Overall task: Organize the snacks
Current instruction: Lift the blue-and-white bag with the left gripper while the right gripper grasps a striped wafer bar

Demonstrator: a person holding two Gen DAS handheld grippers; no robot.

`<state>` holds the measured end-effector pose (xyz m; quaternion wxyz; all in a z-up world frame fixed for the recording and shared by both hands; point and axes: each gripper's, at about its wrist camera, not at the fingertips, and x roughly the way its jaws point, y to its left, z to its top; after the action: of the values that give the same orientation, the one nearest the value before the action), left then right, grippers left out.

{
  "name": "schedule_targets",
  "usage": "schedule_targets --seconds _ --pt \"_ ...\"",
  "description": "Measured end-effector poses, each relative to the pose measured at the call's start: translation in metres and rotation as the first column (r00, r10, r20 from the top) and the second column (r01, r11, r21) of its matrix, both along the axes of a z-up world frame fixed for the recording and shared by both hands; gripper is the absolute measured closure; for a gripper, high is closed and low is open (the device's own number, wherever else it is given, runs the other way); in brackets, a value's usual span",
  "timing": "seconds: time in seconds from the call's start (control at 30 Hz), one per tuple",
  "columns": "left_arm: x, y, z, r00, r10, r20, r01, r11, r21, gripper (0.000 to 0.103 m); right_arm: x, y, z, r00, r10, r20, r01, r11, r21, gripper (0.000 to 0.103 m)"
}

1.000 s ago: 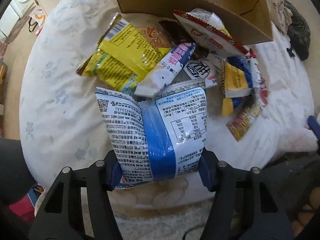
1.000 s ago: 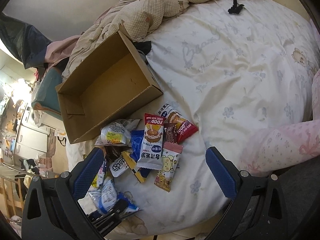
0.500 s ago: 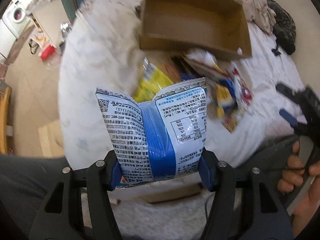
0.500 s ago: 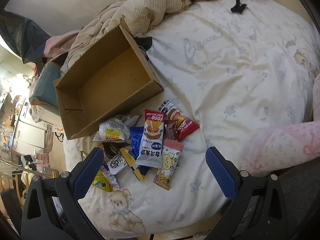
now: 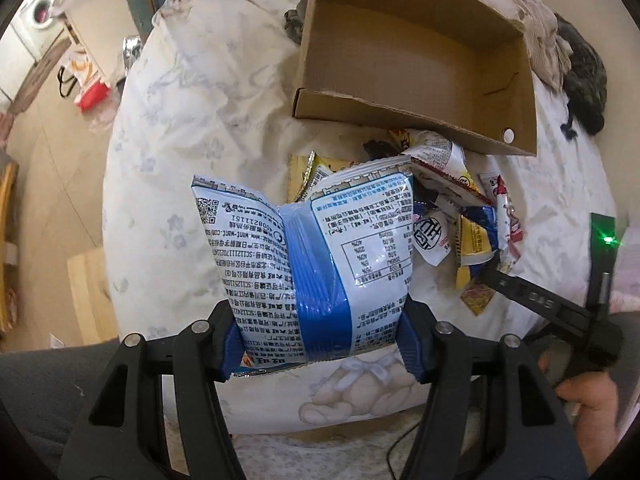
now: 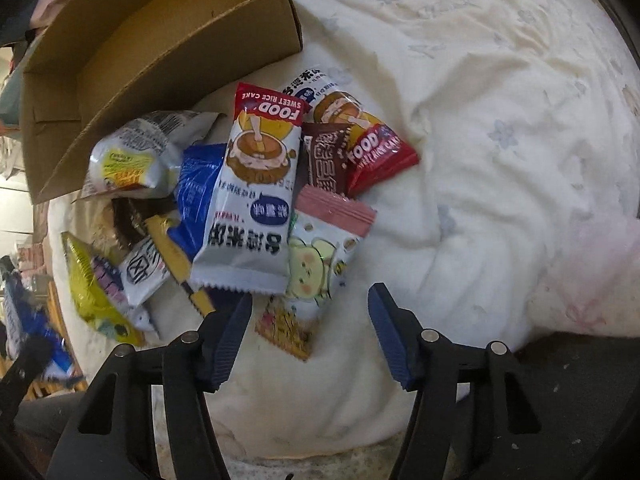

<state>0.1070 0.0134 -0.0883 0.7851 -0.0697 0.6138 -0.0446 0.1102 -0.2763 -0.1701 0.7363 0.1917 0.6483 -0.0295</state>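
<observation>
Blue-white snack bag [image 5: 316,264] is clamped betw. L gripper [image 5: 320,344] pads. R gripper [image 6: 310,336] jaws just narrowed, nothing gripped; pink-top packet [image 6: 320,256] seen just ahead, betw. tips.

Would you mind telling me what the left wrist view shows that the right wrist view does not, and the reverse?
Only the left wrist view shows the left gripper clamped on the blue-and-white snack bag, a washing machine and a hand holding the other tool. Only the right wrist view shows the right gripper, whose jaws have just been closing, poised open with the pink-topped packet lying just ahead of them, and the sweet rice cake packet face up. Both show the empty cardboard box, the snack pile and the white bedding.
</observation>
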Motion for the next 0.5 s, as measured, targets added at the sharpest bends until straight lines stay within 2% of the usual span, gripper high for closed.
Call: schedule_targets --seconds 0.07,0.13,0.23,0.5 --pt "-0.001 0.0 0.003 1.0 -0.001 0.019 0.001 1.0 0.015 0.044 0.004 0.002 -0.004 1.0 0.001 -0.003 -0.001 1.0 -0.016 0.041" --pt "-0.003 0.001 0.005 1.0 0.003 0.023 -0.003 1.0 0.004 0.044 0.005 0.005 -0.005 1.0 0.019 -0.007 -0.019 0.999 -0.046 0.058" --pt "-0.003 0.003 0.007 1.0 0.009 0.029 -0.009 1.0 -0.005 0.044 0.0 0.009 -0.005 0.999 0.045 -0.006 -0.045 0.997 -0.067 0.071" --pt "-0.002 0.0 0.01 0.999 0.008 0.04 -0.008 1.0 -0.012 0.044 -0.041 0.018 0.018 0.996 0.09 0.012 -0.09 0.996 0.027 0.075"
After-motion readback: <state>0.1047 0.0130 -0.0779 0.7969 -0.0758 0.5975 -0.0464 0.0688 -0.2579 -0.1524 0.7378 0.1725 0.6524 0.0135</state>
